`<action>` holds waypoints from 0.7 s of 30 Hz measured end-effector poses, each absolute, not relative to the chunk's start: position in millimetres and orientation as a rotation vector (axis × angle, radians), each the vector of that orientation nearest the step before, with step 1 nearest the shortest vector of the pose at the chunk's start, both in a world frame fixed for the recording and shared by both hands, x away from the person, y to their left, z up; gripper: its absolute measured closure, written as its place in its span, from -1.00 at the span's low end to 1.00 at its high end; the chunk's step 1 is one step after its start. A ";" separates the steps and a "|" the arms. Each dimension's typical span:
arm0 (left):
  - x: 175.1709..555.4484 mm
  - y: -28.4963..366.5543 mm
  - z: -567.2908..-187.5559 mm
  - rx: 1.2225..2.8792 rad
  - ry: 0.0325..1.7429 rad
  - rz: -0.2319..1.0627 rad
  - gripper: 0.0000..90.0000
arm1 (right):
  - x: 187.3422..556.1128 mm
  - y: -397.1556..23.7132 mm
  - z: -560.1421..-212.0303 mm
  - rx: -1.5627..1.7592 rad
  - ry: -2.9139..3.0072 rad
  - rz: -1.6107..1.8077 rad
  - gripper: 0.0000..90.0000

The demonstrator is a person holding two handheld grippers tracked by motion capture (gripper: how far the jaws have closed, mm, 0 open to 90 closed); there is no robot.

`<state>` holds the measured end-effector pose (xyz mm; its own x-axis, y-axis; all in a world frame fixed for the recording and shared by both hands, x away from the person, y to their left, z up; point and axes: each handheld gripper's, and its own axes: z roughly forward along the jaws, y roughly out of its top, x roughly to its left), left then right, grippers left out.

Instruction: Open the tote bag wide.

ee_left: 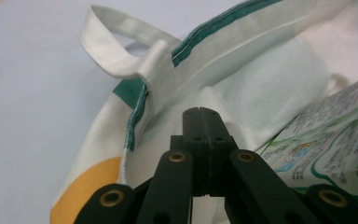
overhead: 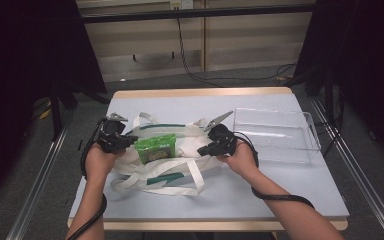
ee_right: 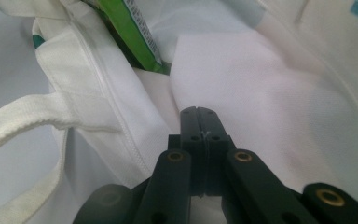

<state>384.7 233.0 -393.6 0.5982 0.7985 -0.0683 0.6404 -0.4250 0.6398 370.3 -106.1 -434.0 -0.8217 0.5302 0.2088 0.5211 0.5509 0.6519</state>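
Lying flat on a pale blue worktop [overhead: 260,195], a white cloth tote bag [overhead: 180,147] with green trim and long white straps [overhead: 180,186], spread out in the left half, seen from the high view. Resting on the bag near its mouth, a green snack packet [overhead: 155,148] with printed labelling, tilted slightly. Standing well apart to the right of the bag, a clear plastic tray [overhead: 275,135], nothing visible inside it.

Coming in from the bottom edge, two bare forearms, each hand holding a black two-jawed tool with a trailing cable. Placed at the bag's left side, the left claw [overhead: 125,141], just beside the packet. Placed at the bag's right side, the right claw [overhead: 205,148], pointing toward the packet from the opposite side.

Seen from the left gripper view, the left claw [ee_left: 200,112] fully closed, jaws pressed together, tips against the white fabric just below the green-trimmed rim [ee_left: 223,35]; hard to tell whether any cloth is pinched. Showing at the right edge, the packet [ee_left: 335,140]; at lower left, an orange patch [ee_left: 86,186] on the bag.

Seen from the right gripper view, the right claw [ee_right: 199,110] likewise fully closed, tips against white fabric inside the bag opening, no clear pinch visible. Showing above, the packet [ee_right: 130,28], and at left, a strap [ee_right: 32,114].
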 end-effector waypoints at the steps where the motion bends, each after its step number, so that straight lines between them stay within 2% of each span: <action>1: 386.1 233.2 -395.3 2.188 1.123 0.315 1.00 | 370.1 -106.6 -434.4 0.935 2.757 1.152 1.00; 21: 401.5 238.3 -410.7 2.161 1.219 0.338 1.00 | 358.1 -112.3 -447.1 0.900 2.754 1.162 1.00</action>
<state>401.5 238.3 -410.7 0.5395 0.8383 -0.0794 0.6775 -0.3761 0.6321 358.1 -112.3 -447.1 -0.8334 0.5162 0.1974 0.5015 0.5566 0.6623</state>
